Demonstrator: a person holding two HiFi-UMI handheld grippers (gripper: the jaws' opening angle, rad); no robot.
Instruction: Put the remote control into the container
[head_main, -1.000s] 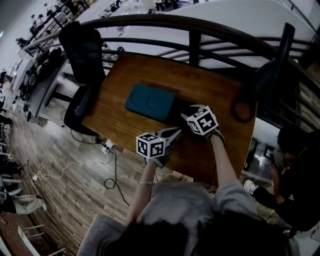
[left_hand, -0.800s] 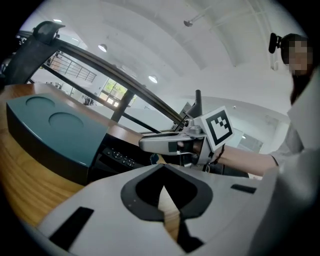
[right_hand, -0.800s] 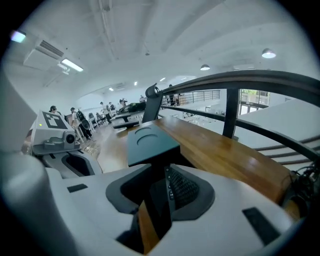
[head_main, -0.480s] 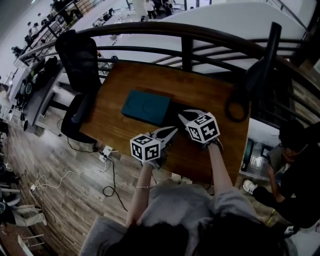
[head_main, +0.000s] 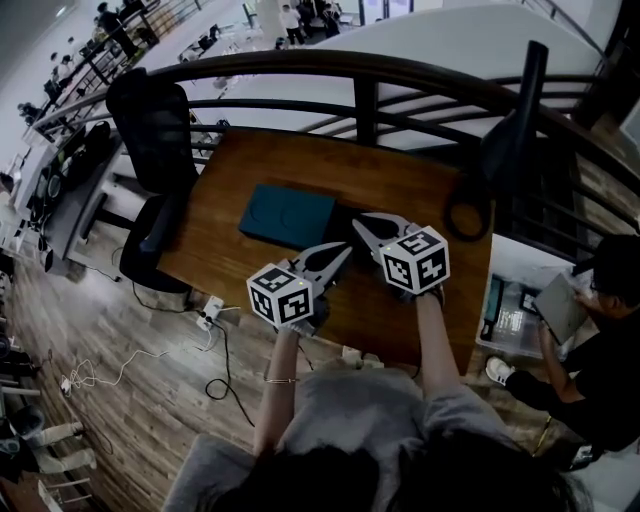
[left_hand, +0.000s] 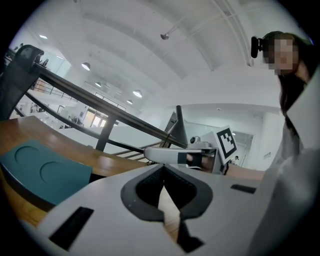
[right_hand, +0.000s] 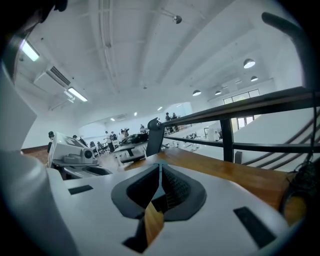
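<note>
A teal container (head_main: 287, 215) with two round dimples in its top lies on the wooden table (head_main: 400, 180); it also shows as the container (left_hand: 40, 172) at the left of the left gripper view. A dark shape (head_main: 345, 224) sits against its right end, and I cannot tell whether it is the remote control. My left gripper (head_main: 343, 252) hangs above the table's near side, its jaws shut and empty (left_hand: 162, 175). My right gripper (head_main: 362, 222) hovers over the dark shape, also shut on nothing (right_hand: 159, 167).
A black office chair (head_main: 150, 125) stands off the table's left end. A dark curved railing (head_main: 360, 75) runs behind the table. A black cable loop (head_main: 466, 216) lies at the table's far right. A person (head_main: 610, 350) sits at the lower right beside a floor box (head_main: 505, 310).
Both grippers have risen and drawn back toward me. The right gripper, low at the container's right end a second ago, now sits higher with its jaws closed.
</note>
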